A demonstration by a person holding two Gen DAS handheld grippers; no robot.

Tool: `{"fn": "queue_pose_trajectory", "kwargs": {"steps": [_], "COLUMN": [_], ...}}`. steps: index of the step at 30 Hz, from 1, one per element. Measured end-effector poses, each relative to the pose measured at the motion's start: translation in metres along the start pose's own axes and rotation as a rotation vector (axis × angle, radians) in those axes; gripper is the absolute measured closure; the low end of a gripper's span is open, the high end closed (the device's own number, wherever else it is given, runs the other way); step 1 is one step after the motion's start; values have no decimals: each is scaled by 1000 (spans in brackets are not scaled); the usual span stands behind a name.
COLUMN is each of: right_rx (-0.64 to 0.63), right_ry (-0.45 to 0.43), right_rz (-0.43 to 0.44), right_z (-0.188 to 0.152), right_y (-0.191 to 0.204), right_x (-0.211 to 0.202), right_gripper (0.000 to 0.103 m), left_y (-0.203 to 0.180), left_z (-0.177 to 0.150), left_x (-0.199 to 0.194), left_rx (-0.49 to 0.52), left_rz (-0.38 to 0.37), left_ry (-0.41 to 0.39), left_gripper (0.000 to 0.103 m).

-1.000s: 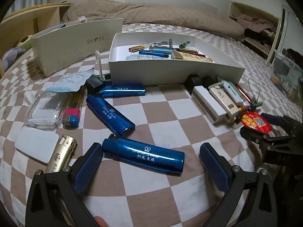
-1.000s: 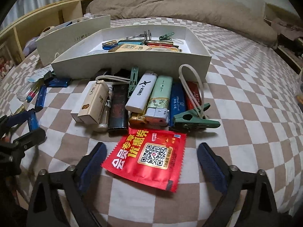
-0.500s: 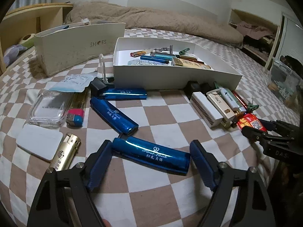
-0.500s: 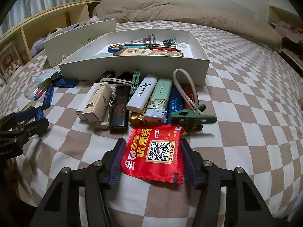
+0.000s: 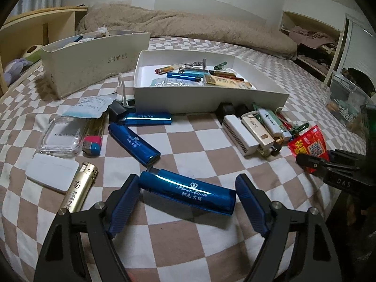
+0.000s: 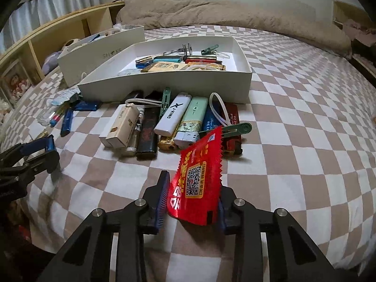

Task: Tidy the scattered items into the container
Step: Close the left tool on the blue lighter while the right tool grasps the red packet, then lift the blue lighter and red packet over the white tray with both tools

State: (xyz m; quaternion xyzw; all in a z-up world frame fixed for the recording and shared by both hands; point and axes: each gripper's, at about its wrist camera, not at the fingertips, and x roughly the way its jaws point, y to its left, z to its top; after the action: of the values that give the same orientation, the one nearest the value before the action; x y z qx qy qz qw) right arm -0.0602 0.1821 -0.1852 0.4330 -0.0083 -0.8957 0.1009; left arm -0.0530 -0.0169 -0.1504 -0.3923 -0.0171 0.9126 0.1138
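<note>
At upper centre of both views the white tray [image 5: 211, 101] sits on the checkered bed [image 5: 199, 150]. Low in the left view, the left gripper [image 5: 186, 202] clamps the blue lighter [image 5: 188, 193] endwise. Low in the right view, the right gripper's [image 6: 193, 199] jaws are closing on the upturned red sachet [image 6: 197, 183].

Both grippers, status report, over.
Left gripper shut on blue lighter. Right gripper closing on red packet. White box ahead, path clear.

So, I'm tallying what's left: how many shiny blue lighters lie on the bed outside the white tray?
4 shiny blue lighters: one in the left gripper, one diagonal beyond it, one along the white tray, one half-covered under the green clip. More may be hidden.
</note>
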Motion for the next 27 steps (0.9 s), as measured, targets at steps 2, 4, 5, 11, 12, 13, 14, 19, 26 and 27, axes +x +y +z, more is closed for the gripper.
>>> {"fn": "queue_pose_trajectory", "kwargs": {"steps": [2, 4, 5, 11, 12, 13, 14, 19, 26, 27], "right_rx": [-1, -5, -8, -3, 0, 4, 14, 37, 76, 73], "right_ry": [-9, -7, 4, 15, 10, 7, 1, -33, -121, -134], "right_rz": [14, 35, 50, 66, 67, 71, 83, 124, 184, 188], "right_z": [1, 3, 3, 0, 1, 2, 4, 15, 47, 52], "right_y": [1, 2, 2, 3, 3, 2, 1, -4, -14, -14], "right_x": [-6, -10, -10, -6, -7, -9, -11, -24, -46, -48], "right_gripper": [69, 91, 95, 96, 96, 96, 96, 97, 97, 97], "left_y": [-2, -4, -4, -3, -3, -3, -3, -5, -3, -2], "left_z": [3, 6, 7, 8, 9, 10, 11, 23, 56, 62], "left_x": [-3, -6, -7, -8, -8, -8, -8, -12, -16, -16], "left_rx": [3, 10, 9, -4, -6, -13, -22, -37, -68, -71], "left_rz": [-5, -5, -5, -4, -2, -2, -3, -2, 32, 36], "left_ry": [-11, -20, -23, -22, -21, -19, -17, -28, -81, -88], "left_gripper": [20, 20, 20, 20, 20, 20, 20, 20, 20, 20]}}
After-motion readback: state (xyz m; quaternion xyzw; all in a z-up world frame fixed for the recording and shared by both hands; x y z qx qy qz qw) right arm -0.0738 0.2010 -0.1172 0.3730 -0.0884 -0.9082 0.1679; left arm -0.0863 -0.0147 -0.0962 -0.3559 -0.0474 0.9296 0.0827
